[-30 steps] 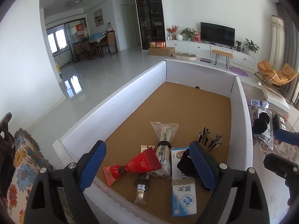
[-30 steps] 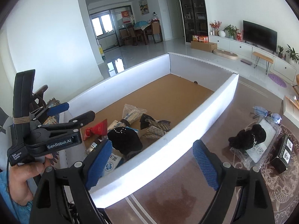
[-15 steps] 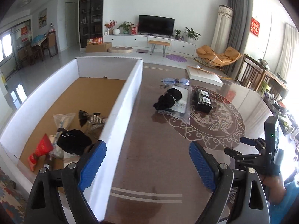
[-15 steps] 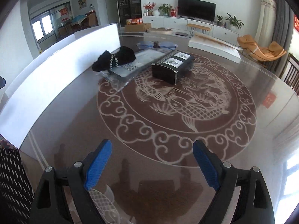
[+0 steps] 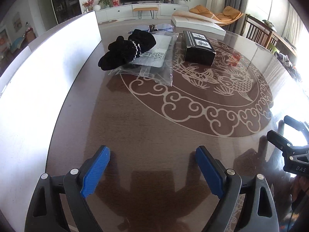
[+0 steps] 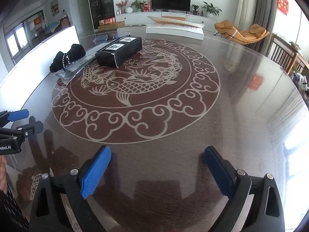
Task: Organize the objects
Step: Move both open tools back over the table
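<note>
A: What does the left wrist view give you that the right one doesn't?

B: It looks along the white box wall (image 5: 38, 89) at close range, and it shows the QR-code label on the clear plastic bag (image 5: 154, 63) under the black fabric bundle (image 5: 127, 50). At its right edge you see part of the right gripper (image 5: 289, 148) and a bit of the person's hand beneath it.

A: And the right wrist view?

B: More of the room: a window at far left, a dark cabinet, the TV, an orange lounge chair. The left gripper (image 6: 17, 123) pokes in at its left edge, one blue pad and one black finger showing. Both views show the fish-and-cloud pattern on the brown tabletop (image 6: 231, 116).

A: Count the things on it.

B: One black fabric bundle with a beaded band, lying on one clear bag, just beside the white wall. One black box (image 6: 119, 53) with two white labels on top, next to the bag. One pair of clear glasses (image 5: 152, 27) behind the bundle. One flat white box (image 6: 173, 29) at the far edge.

A: The jaws?

B: Left gripper's jaws are spread wide, nothing between the blue pads, only bare tabletop below. The right gripper's (image 6: 157, 166) jaws are opening, also with nothing between them. All the objects sit well apart from both grippers, at the far side.
</note>
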`<act>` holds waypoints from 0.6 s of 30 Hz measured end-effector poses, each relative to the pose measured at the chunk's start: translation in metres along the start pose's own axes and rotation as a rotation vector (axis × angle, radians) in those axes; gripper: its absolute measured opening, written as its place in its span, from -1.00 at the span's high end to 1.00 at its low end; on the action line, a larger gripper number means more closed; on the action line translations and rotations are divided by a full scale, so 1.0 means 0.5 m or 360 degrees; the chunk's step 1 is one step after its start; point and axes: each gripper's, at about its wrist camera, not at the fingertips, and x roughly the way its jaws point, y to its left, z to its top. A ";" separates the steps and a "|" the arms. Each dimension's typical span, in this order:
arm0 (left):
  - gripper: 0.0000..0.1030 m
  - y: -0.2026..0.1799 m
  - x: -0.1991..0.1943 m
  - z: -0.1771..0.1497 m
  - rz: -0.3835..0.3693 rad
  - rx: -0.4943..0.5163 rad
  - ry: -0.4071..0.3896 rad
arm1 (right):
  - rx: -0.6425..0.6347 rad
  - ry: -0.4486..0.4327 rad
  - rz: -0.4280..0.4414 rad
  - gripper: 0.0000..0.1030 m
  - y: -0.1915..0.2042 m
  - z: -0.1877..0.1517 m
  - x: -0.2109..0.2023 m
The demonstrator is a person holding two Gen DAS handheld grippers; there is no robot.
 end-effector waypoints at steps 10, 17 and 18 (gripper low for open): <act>-1.00 0.004 0.013 0.008 0.0009 -0.0021 -0.0096 | 0.0000 -0.0001 -0.0001 -1.00 -0.001 0.000 0.000; -1.00 0.003 0.013 0.009 0.0008 -0.0020 -0.0101 | 0.0001 -0.0001 0.0000 -1.00 -0.001 0.000 0.000; -1.00 0.003 0.013 0.009 0.0008 -0.0020 -0.0101 | 0.0001 -0.0001 0.0000 -1.00 -0.001 0.000 0.000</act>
